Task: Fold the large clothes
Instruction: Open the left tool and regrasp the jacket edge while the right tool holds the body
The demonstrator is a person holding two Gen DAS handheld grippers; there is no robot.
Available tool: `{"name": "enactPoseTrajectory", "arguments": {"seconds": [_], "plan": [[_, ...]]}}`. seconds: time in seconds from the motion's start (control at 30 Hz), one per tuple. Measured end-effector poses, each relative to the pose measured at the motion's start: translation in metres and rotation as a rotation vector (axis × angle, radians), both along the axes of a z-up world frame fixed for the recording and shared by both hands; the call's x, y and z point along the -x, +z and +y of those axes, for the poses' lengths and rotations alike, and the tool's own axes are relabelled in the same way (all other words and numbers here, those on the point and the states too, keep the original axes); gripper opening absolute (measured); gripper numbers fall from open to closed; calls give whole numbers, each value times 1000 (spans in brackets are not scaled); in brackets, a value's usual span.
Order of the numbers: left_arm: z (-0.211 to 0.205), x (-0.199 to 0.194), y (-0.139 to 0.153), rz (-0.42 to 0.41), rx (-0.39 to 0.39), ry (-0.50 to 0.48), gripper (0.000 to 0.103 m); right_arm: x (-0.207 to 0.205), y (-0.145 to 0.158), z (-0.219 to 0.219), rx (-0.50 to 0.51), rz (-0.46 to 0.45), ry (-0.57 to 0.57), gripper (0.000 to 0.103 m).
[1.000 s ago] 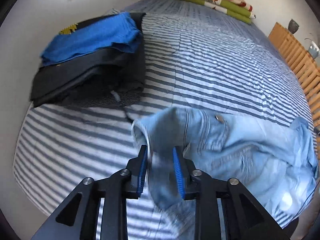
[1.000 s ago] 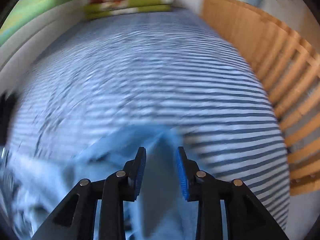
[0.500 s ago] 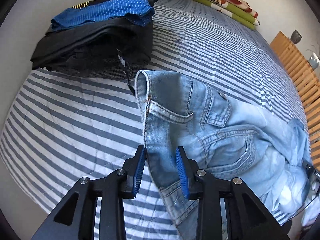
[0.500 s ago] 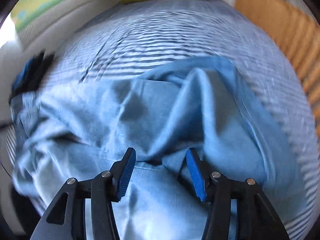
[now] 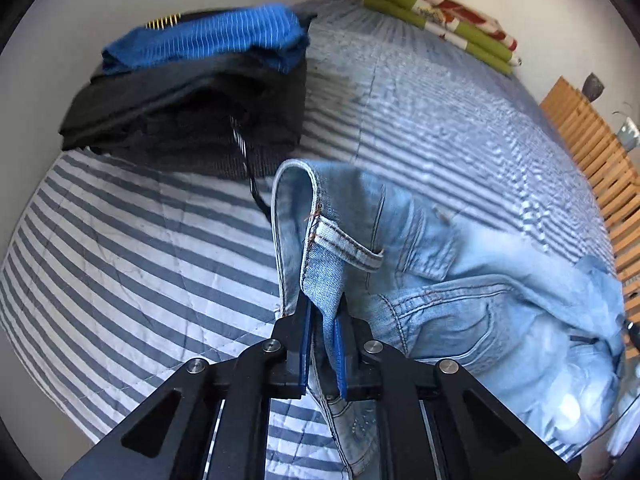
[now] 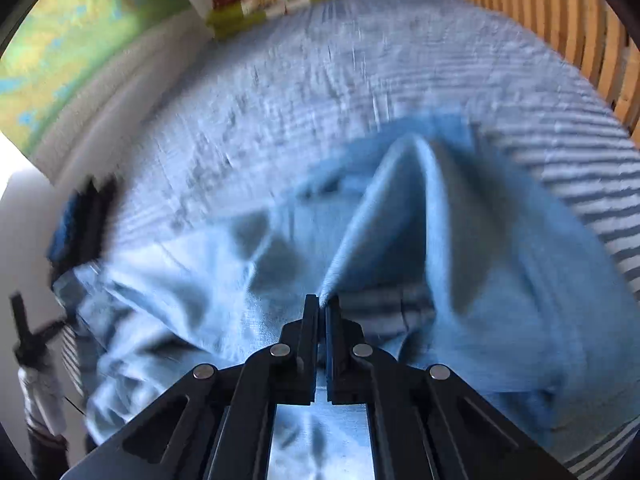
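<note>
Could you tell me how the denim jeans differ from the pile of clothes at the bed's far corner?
The denim jeans are pale blue and lie crumpled and unfolded; the clothes pile is dark with a bright blue top and neatly folded. The left claw is shut on the jeans' waistband; the pile is untouched. Both rest on the striped bedcover.

Both cams look steeply down along their fingers, close over the bed (image 5: 460, 120). Left view faces the far edge with the folded blankets (image 5: 448, 20); right view faces the same edge. Shared: jeans (image 5: 460, 280), blankets, wooden slats (image 6: 540, 20) along one edge.
</note>
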State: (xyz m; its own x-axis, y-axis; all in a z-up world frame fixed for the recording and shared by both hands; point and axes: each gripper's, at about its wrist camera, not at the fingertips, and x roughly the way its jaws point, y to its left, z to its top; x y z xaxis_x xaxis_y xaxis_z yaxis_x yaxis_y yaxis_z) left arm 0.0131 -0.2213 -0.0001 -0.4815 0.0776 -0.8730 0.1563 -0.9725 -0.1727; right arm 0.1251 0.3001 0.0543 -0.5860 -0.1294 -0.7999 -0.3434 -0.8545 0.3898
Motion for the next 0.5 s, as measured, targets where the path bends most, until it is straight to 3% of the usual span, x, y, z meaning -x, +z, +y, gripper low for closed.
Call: {"name": "enactPoseTrajectory", "arguments": {"seconds": [0.13, 0.23, 0.37, 0.5], "plan": [[0, -2, 35, 83, 13, -4, 9, 7, 60, 11, -45, 138, -28, 2], [-2, 3, 61, 143, 5, -6, 9, 38, 89, 18, -85, 180, -31, 2], [9, 26, 81, 193, 42, -18, 9, 93, 100, 22, -129, 169, -59, 2], [12, 65, 91, 193, 12, -26, 9, 150, 101, 31, -157, 170, -94, 2]]}}
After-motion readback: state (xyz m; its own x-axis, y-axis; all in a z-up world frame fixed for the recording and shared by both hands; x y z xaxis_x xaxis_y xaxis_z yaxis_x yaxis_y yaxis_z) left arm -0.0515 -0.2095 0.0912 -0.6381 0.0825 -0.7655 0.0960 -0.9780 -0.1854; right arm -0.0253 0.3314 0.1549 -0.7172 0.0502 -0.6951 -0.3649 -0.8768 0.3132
